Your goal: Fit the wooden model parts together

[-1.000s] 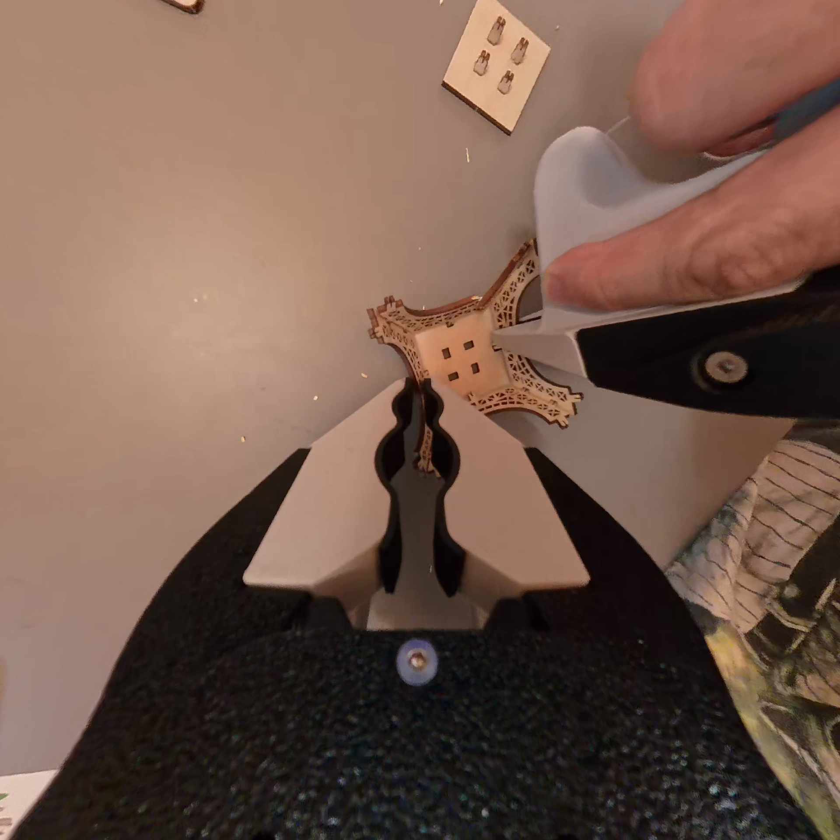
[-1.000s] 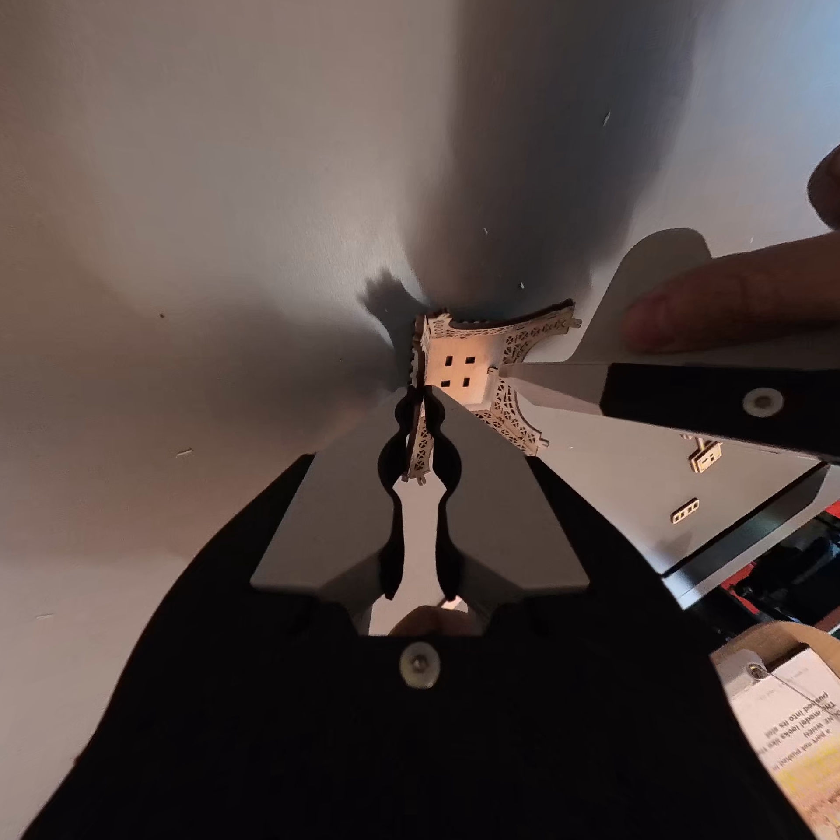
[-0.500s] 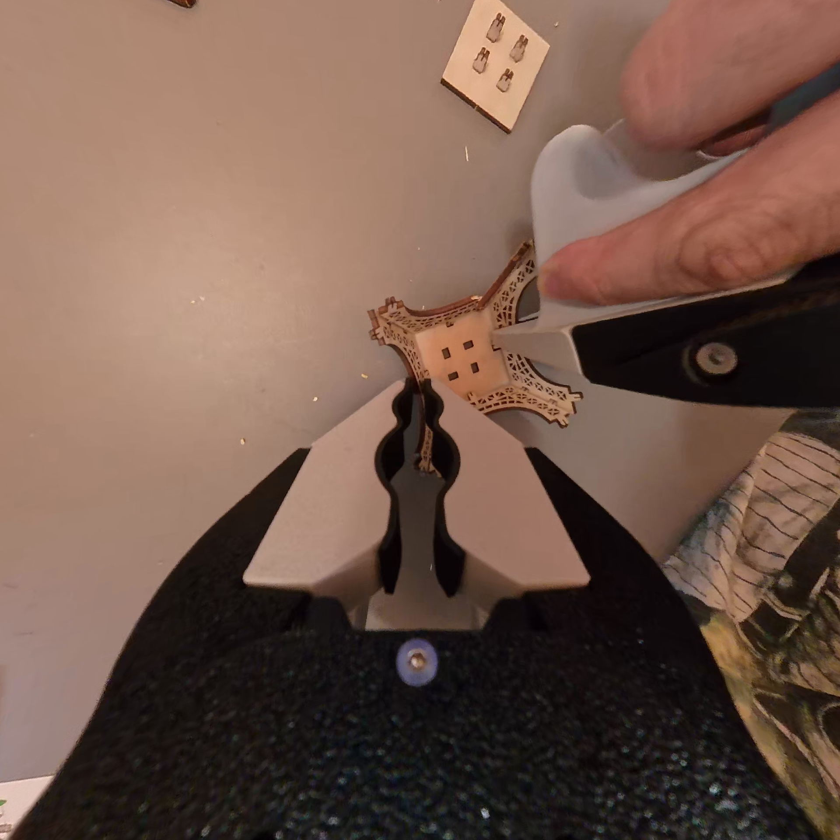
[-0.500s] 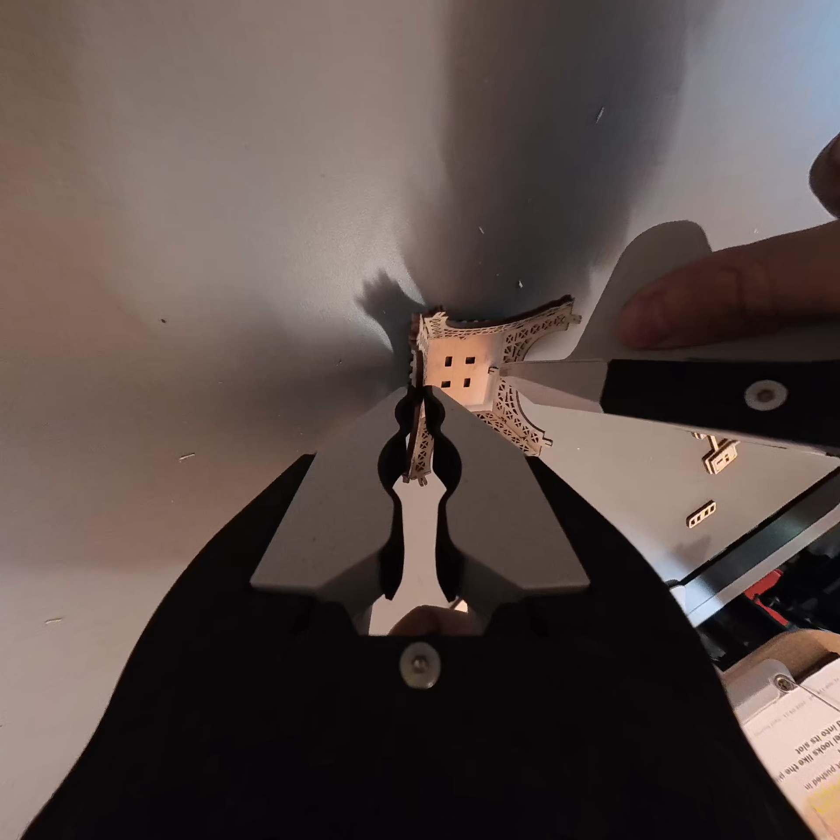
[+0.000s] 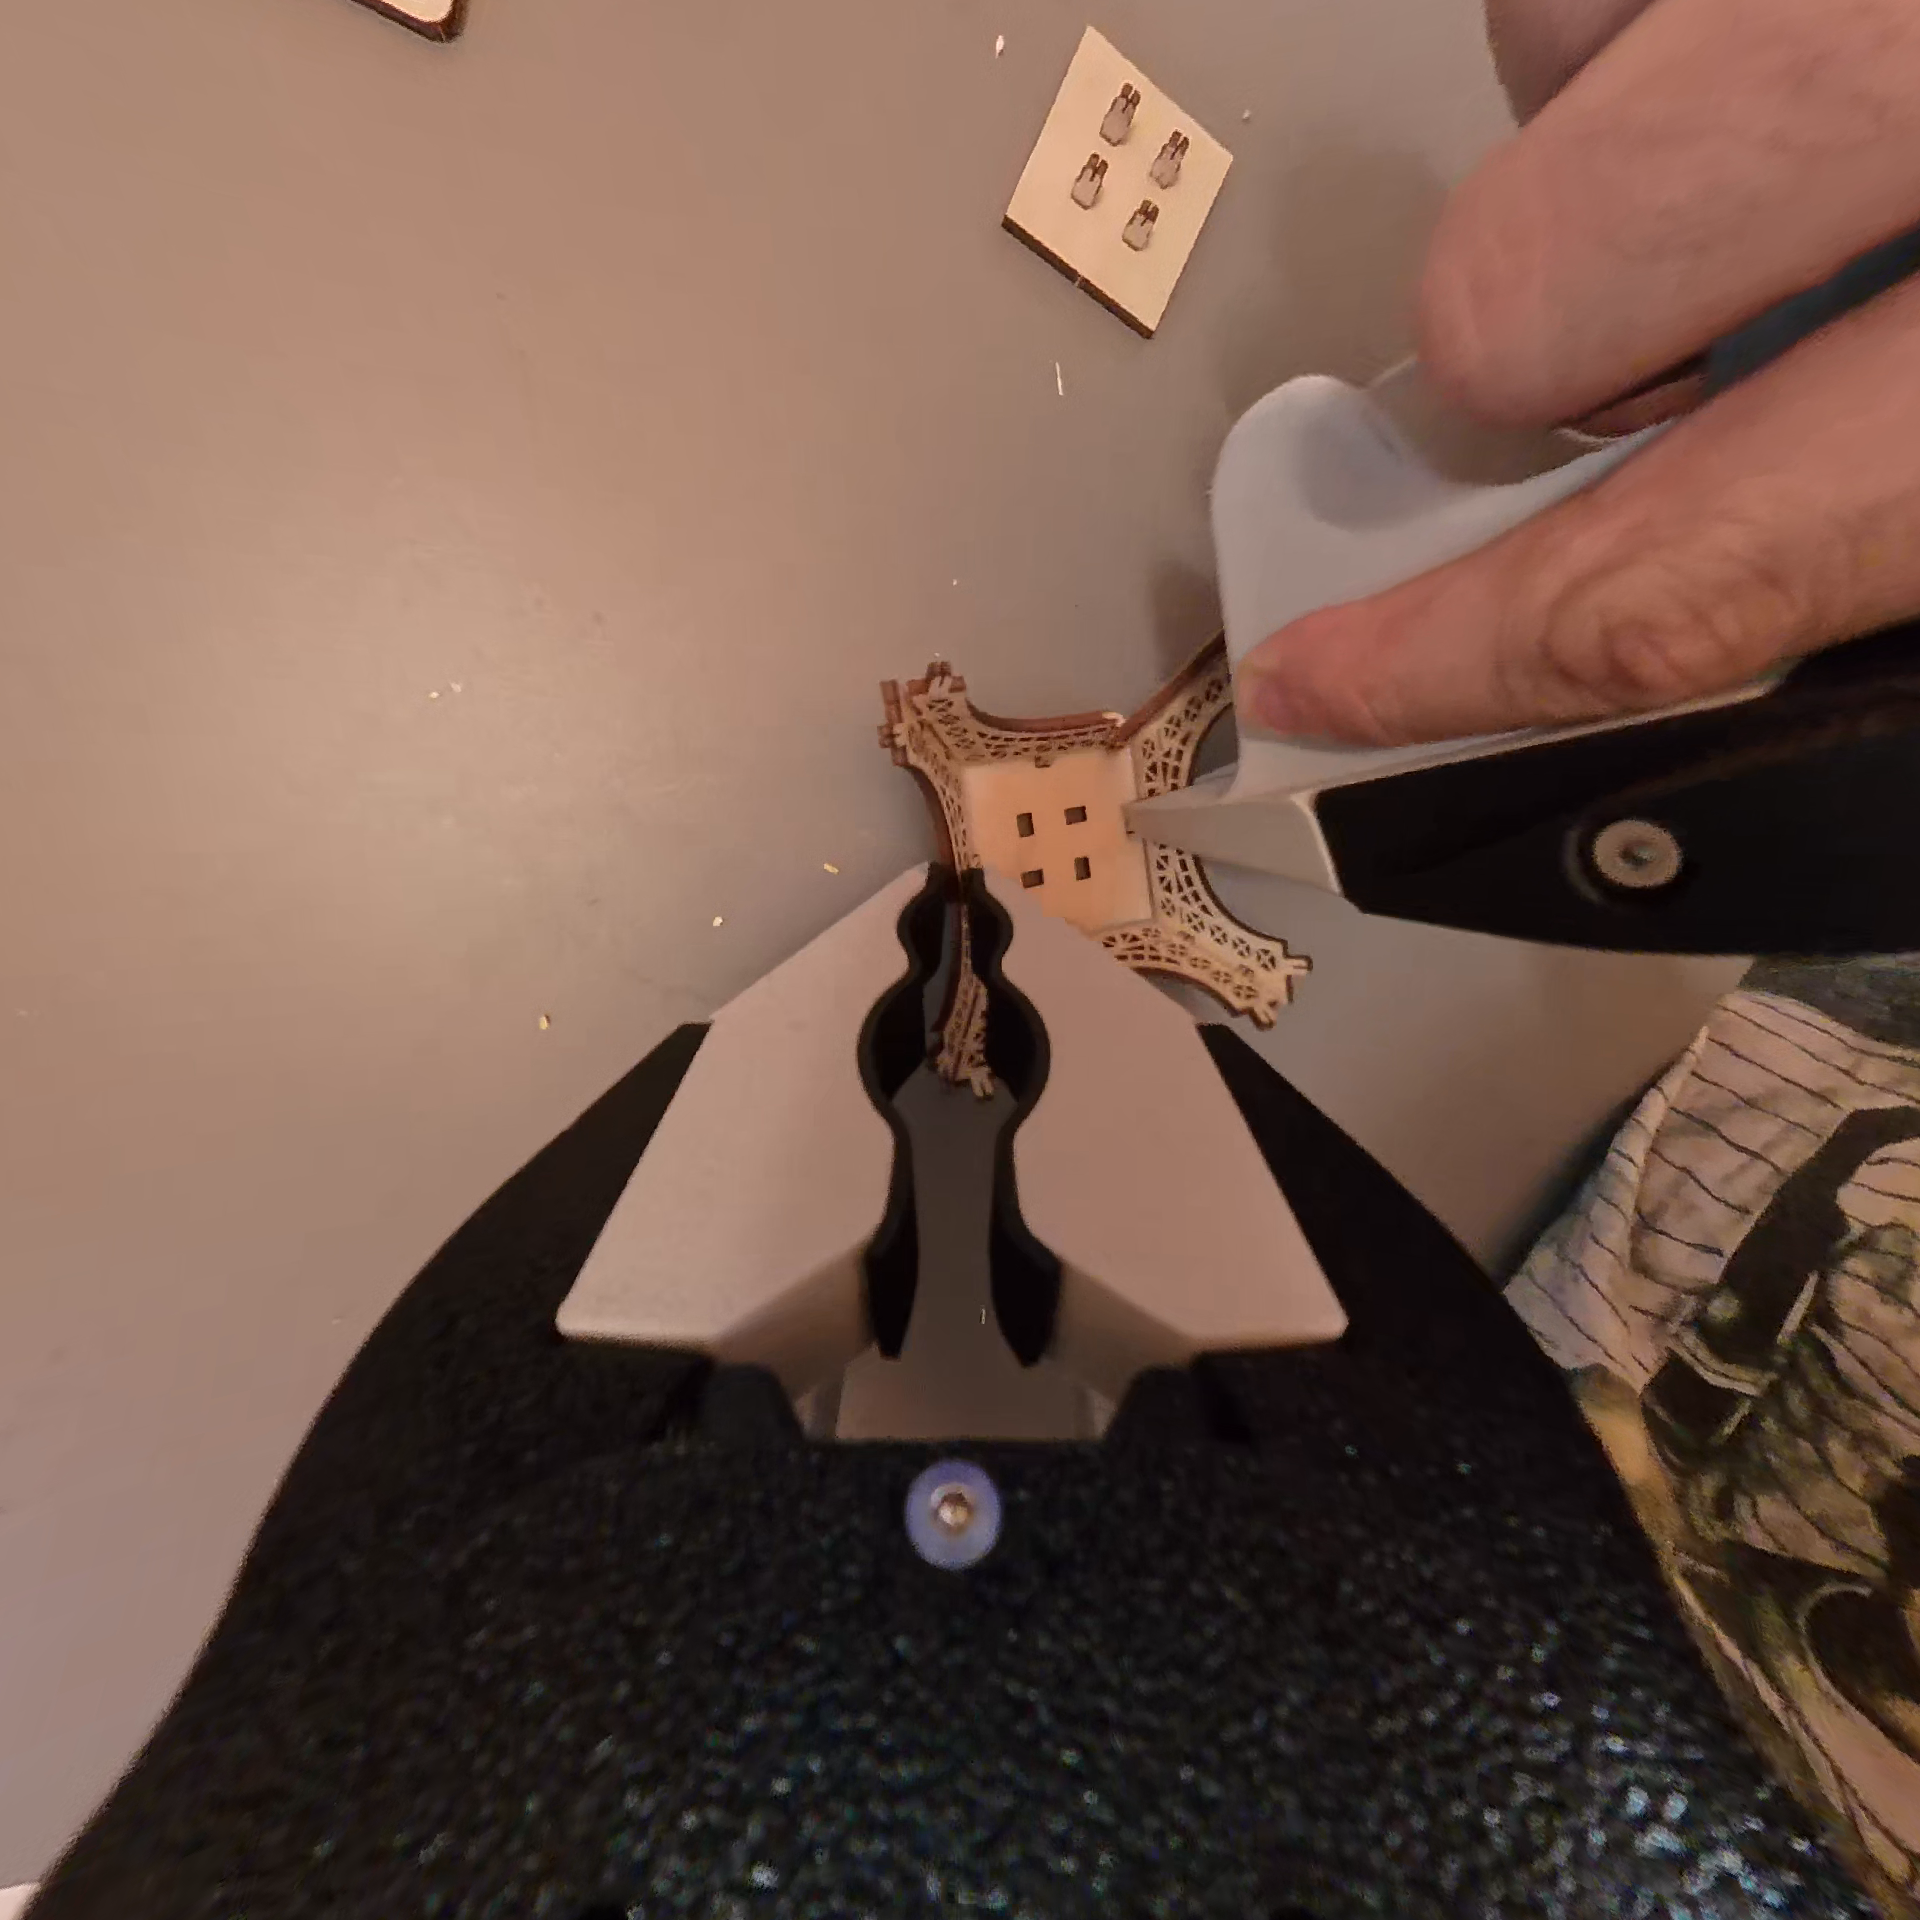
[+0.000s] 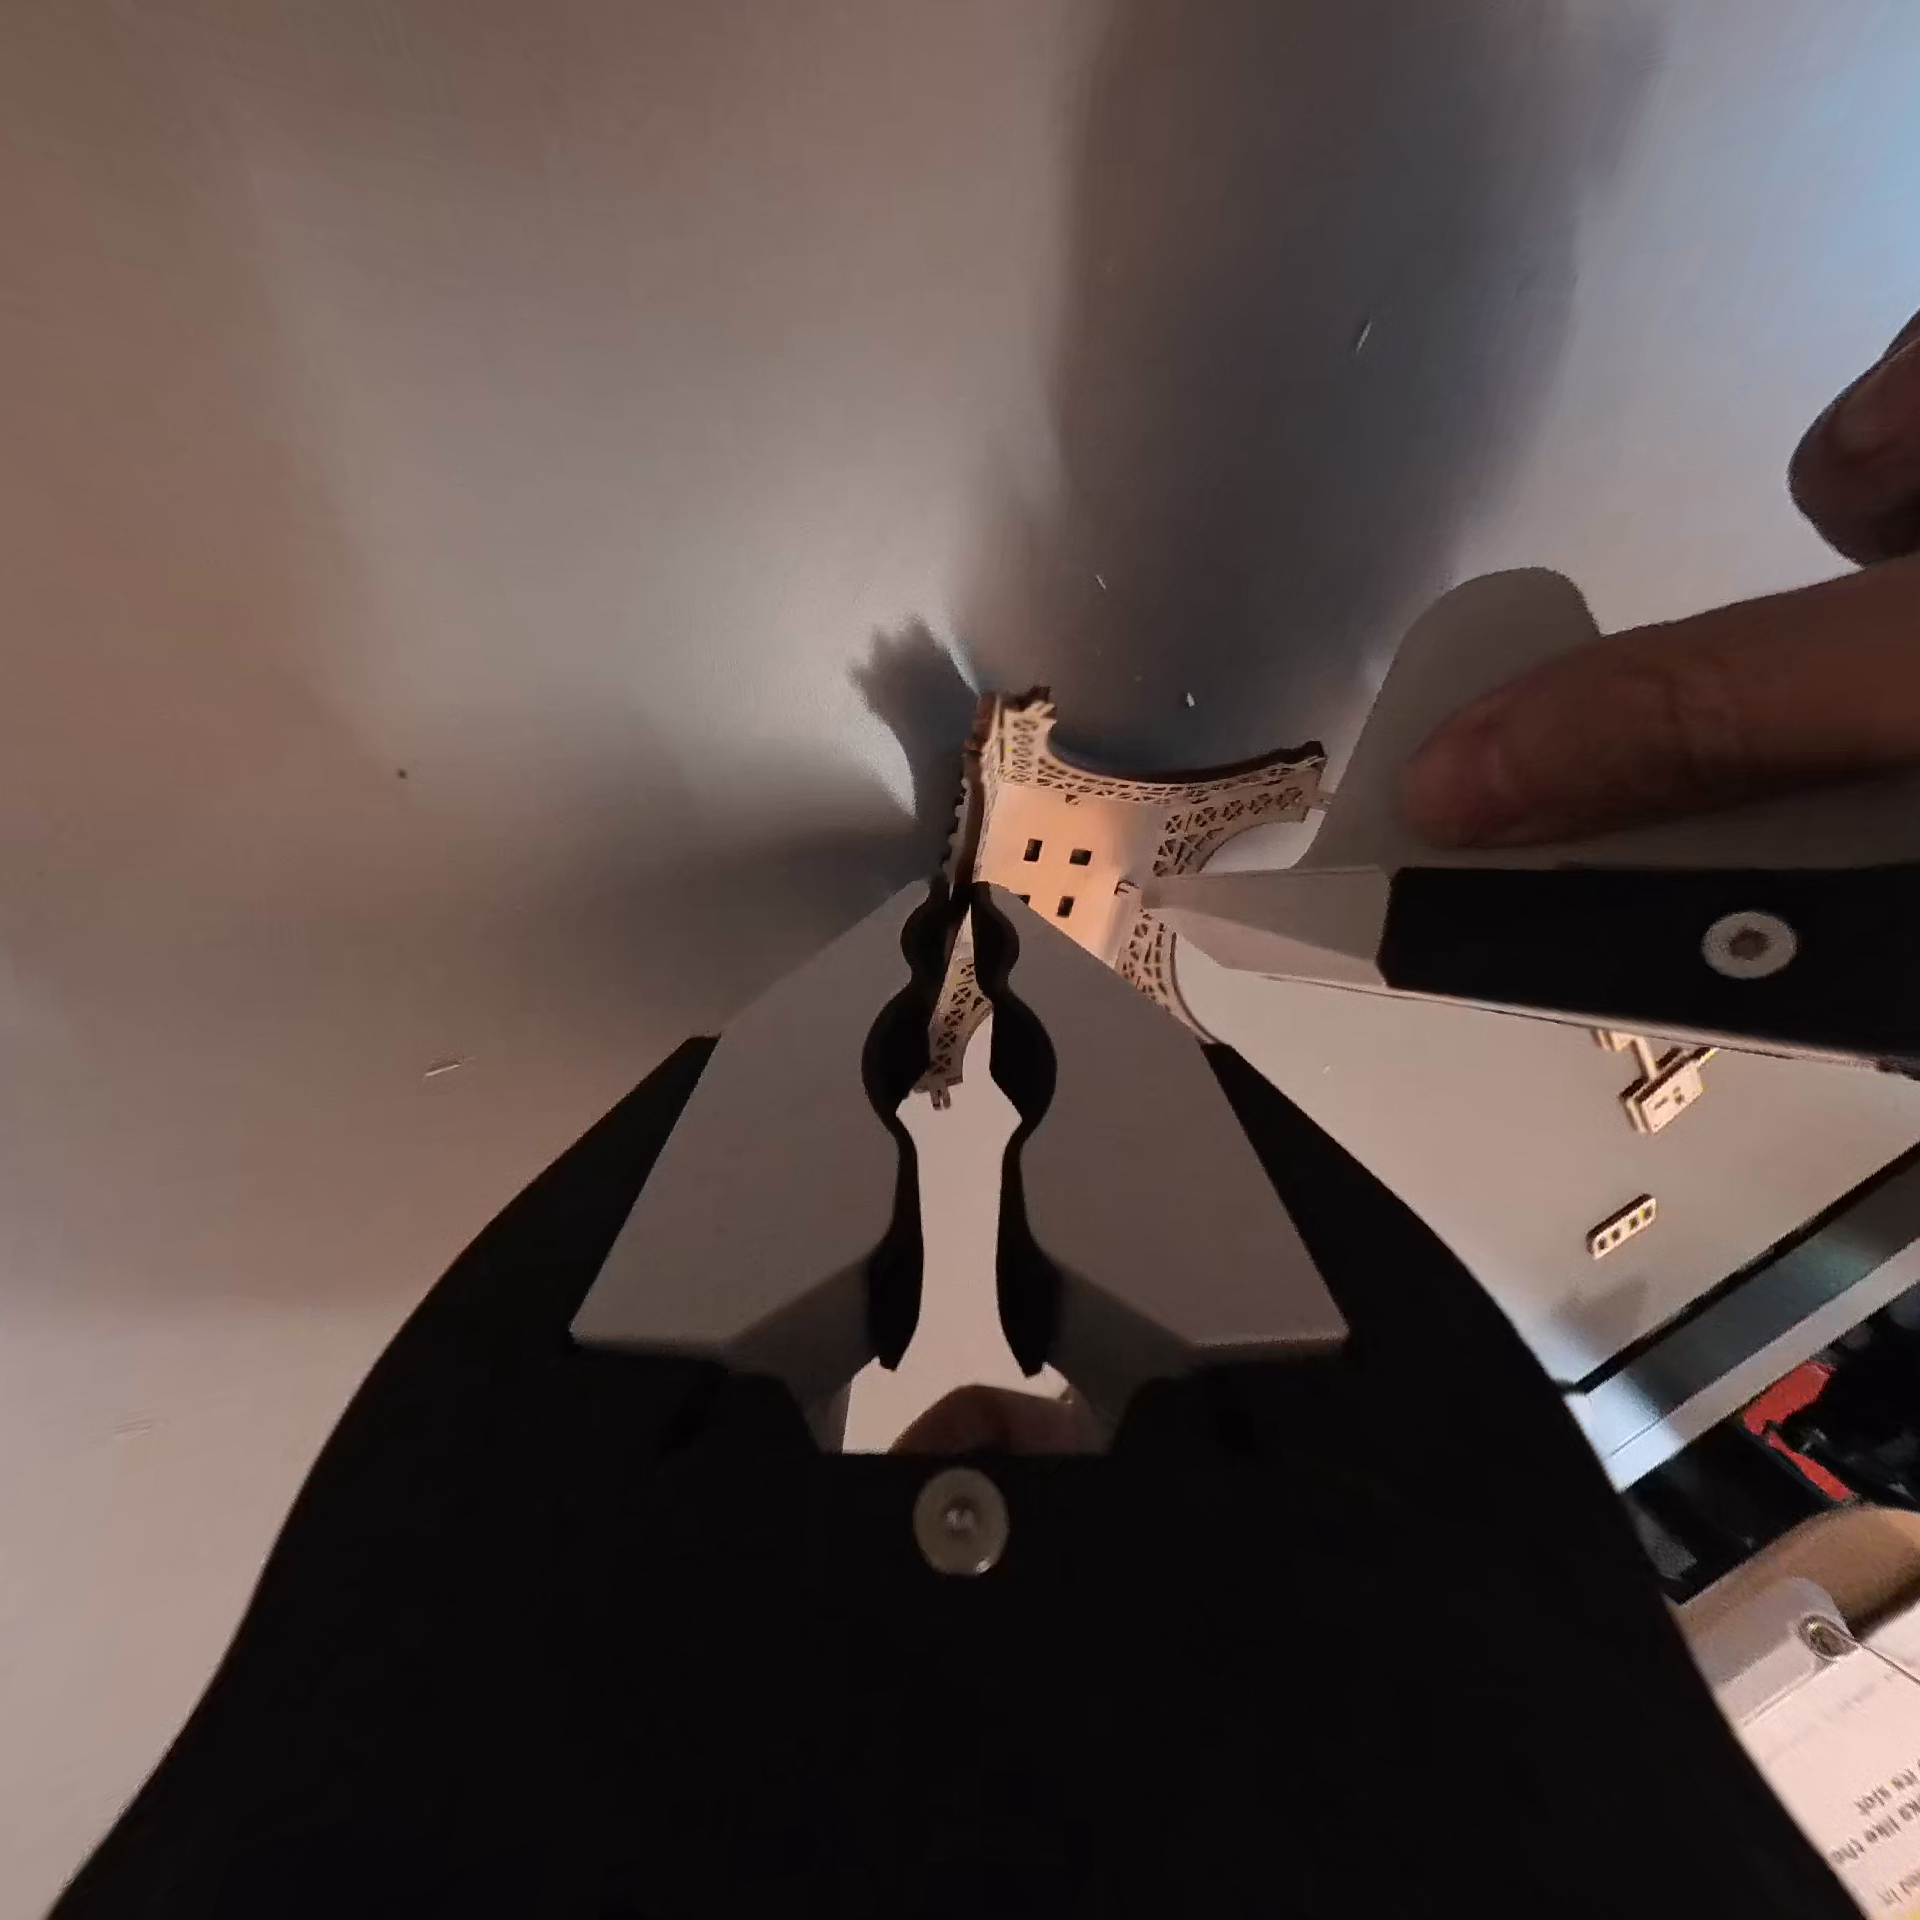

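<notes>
The wooden model [image 5: 1049, 831] is a pale lattice tower base with four curved legs and a square platform with four slots. It is held above the grey table. My left gripper [image 5: 951, 883] is shut on one lattice leg, which runs down between the pads. My right gripper [image 5: 1153, 831] comes in from the right, held by a hand, with its tip at the platform's edge. In the right wrist view my right gripper [image 6: 961, 894] is shut on another leg of the model [image 6: 1049, 852], and the left gripper [image 6: 1158, 894] enters from the right.
A square wooden plate [image 5: 1117, 182] with four small cut-outs lies on the table at the back. Small wooden pieces [image 6: 1662, 1091] lie near the table edge [image 6: 1714, 1299]. Patterned cloth [image 5: 1714, 1247] is at the right. A printed sheet [image 6: 1818, 1745] lies below the table. The grippers' ends are close to 4 centimeters from one another. The square wooden plate [image 5: 1117, 182] lies around 10 centimeters away from my right fingertips.
The model has turned slightly between the two grippers. Both grippers have stayed shut on it and shifted only a little.
</notes>
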The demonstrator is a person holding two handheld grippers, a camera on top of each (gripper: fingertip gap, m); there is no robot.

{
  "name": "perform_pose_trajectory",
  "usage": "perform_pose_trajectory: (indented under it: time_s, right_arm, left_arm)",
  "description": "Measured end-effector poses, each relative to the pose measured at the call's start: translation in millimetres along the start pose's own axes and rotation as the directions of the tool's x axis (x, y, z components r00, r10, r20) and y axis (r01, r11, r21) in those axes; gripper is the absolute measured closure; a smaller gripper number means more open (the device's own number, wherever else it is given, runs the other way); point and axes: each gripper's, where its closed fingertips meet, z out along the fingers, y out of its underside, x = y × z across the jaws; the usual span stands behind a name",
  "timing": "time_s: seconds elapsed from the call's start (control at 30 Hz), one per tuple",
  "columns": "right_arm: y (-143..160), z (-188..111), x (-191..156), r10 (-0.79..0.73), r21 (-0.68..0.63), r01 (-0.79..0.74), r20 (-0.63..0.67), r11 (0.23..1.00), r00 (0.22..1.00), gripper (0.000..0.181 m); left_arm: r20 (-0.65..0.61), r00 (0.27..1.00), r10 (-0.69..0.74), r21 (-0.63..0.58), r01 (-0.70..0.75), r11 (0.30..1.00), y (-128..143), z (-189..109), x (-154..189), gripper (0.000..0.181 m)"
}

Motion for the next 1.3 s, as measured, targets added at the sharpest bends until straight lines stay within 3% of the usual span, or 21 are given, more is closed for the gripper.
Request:
perform_pose_trajectory:
  time_s: [0.57,0.7,0.9,1.07,1.13,1.3]
  right_arm:
    - [3,4,-1,0.096,-0.110,-0.079,0.156,0.991,0.983,0.178]
    - [4,5,0,0.084,-0.143,-0.068,0.107,0.987,0.991,0.178]
    - [7,1,5,0.130,-0.082,-0.131,-0.014,0.988,0.991,0.172]
    - [12,-1,2,0.105,-0.114,-0.112,-0.063,0.987,0.992,0.179]
    - [9,-1,6,0.093,-0.109,-0.104,-0.101,0.989,0.991,0.173]
    - [1,0,6,0.103,-0.075,-0.111,-0.105,0.991,0.989,0.177]
  left_arm:
    - [0.012,1.000,0.008,0.014,-0.008,1.000,0,0,0,0.180]
    - [0.004,1.000,0.009,0.025,-0.009,1.000,0,0,0,0.180]
    - [0.000,1.000,0.015,0.029,-0.015,0.999,0,0,0,0.180]
    - [0.002,1.000,0.021,0.033,-0.021,0.999,0,0,0,0.179]
    - [-0.003,1.000,0.022,0.033,-0.022,0.999,0,0,1,0.180]
    - [-0.005,1.000,0.024,0.034,-0.024,0.999,0,0,1,0.180]
